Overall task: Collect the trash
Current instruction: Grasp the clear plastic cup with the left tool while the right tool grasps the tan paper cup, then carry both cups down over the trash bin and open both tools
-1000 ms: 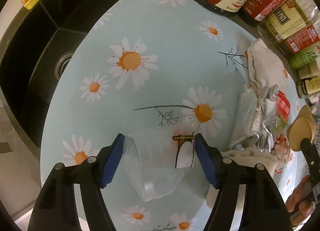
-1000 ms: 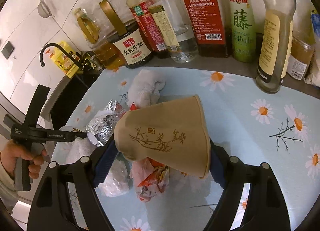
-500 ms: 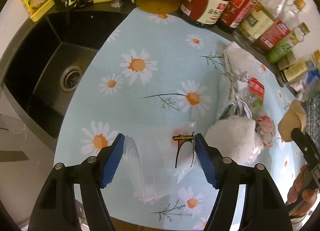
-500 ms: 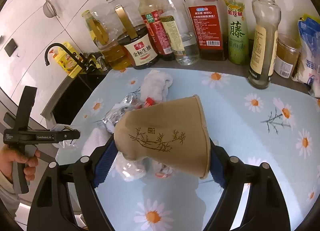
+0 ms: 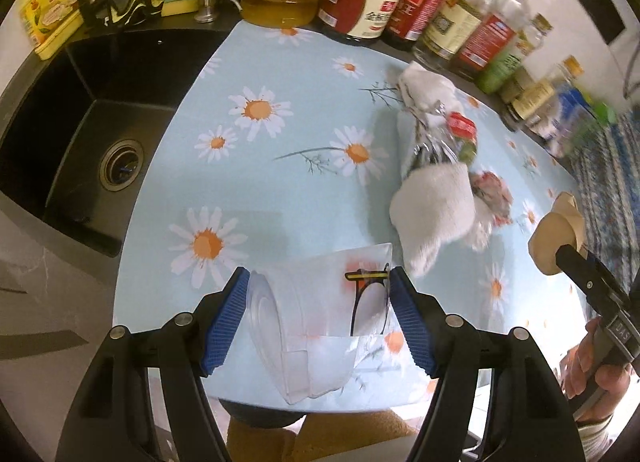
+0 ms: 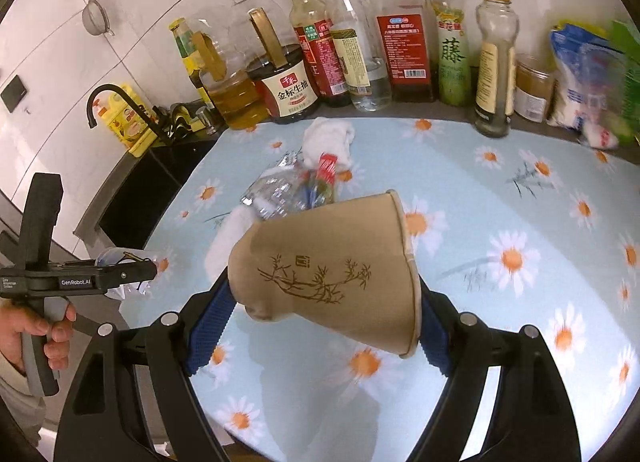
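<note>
I have a clear cup (image 5: 316,326) pinched in my left fingers (image 5: 318,320) and a paper cup (image 6: 328,274) pinched in my right fingers (image 6: 320,326), both up off the bench (image 5: 280,189). More trash (image 5: 444,181) lies there. Next I need a bin; I can't see one.

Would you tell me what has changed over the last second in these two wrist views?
Both grippers have risen and pulled back from the countertop, carrying their loads: the left gripper its clear plastic cup, the right gripper its brown paper cup. Neither grip changed. The remaining trash pile stayed put.
</note>
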